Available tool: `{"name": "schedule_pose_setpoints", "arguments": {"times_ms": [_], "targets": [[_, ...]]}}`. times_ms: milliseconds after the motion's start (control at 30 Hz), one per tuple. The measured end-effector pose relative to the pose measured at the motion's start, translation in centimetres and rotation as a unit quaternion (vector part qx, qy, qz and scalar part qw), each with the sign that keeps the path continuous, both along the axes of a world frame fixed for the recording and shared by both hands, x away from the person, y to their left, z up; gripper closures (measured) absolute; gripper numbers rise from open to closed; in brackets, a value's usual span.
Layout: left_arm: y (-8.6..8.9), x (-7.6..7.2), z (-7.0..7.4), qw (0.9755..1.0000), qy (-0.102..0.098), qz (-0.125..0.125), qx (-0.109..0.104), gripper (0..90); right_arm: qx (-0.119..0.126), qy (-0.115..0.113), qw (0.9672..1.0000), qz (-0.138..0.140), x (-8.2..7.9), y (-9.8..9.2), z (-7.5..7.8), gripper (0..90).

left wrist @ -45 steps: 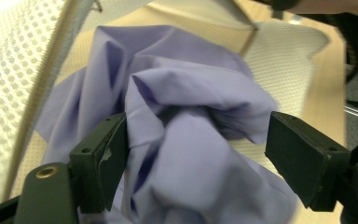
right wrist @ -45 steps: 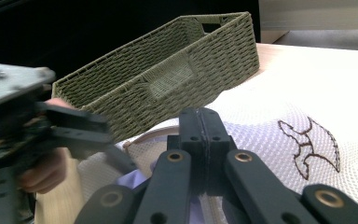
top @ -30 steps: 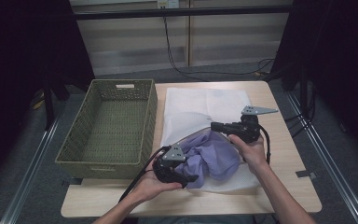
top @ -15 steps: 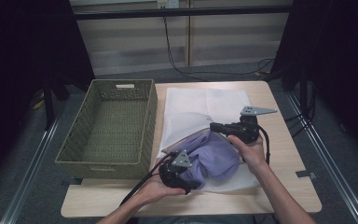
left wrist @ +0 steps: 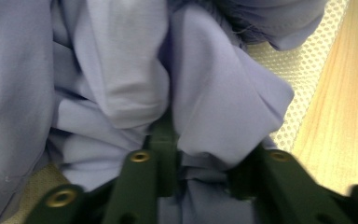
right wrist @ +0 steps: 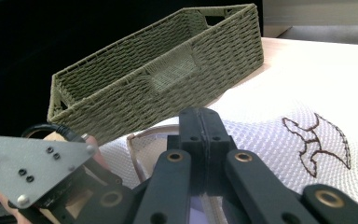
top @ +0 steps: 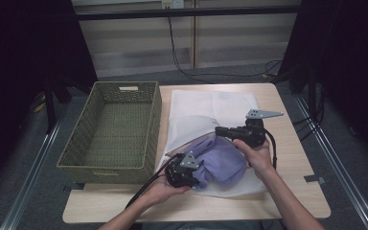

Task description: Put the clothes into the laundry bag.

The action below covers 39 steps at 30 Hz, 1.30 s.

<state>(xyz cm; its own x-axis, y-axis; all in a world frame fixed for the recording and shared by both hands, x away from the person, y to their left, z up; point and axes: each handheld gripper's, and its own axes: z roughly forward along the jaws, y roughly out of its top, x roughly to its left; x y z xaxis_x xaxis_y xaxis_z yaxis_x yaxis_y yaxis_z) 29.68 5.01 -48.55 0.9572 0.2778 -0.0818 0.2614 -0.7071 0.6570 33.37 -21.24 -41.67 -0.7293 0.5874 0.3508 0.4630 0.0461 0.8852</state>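
Note:
A crumpled purple cloth point(top: 220, 160) lies in the mouth of a white mesh bag point(top: 206, 108) spread on the table. My left gripper point(top: 196, 175) is at the cloth's near left side. In the left gripper view its jaws have just been closing and now pinch a fold of the purple cloth point(left wrist: 121, 70), with the mesh bag point(left wrist: 303, 93) under it. My right gripper point(top: 219, 130) is at the far side of the cloth. Its jaws point(right wrist: 200, 126) are pressed together on the raised edge of the mesh bag point(right wrist: 307, 93).
A green wicker basket point(top: 108, 165) stands empty at the left, close beside the bag. In the right gripper view the basket point(right wrist: 168, 88) is just beyond the jaws. Bare wooden table point(top: 287, 191) shows to the right and along the near edge.
My left gripper has sunk a little into the cloth's near side and its jaws have closed on a fold. The right gripper has kept still, holding the bag's edge.

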Motion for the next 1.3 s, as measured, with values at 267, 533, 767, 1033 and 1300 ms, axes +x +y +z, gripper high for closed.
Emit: {"name": "schedule_pose_setpoints", "arguments": {"times_ms": [267, 533, 767, 1033, 1300], "targets": [[0.1, 0.3, 0.6, 0.9999, 0.015, -0.001, -0.004, 80.6, 0.000, -0.001, 1.0000, 0.001, 0.0, -0.1, 0.1, 90.0], [-0.2, 0.1, 2.1, 0.9994, 0.016, -0.008, -0.031, 81.6, -0.001, -0.002, 1.0000, 0.002, -0.1, 0.0, 0.2, 90.0], [-0.9, 0.5, 2.8, 0.9988, 0.016, -0.002, -0.047, 81.6, 0.000, -0.001, 1.0000, 0.006, -0.1, 0.0, 0.2, 90.0], [-2.2, 1.8, 3.8, 0.9962, 0.016, 0.027, -0.082, 82.0, 0.001, -0.001, 1.0000, 0.006, -0.1, 0.0, 0.3, 90.0], [-2.6, 3.0, 3.7, 0.9937, 0.015, 0.052, -0.098, 82.2, 0.002, -0.001, 1.0000, 0.005, -0.1, -0.1, 0.3, 90.0]]}}
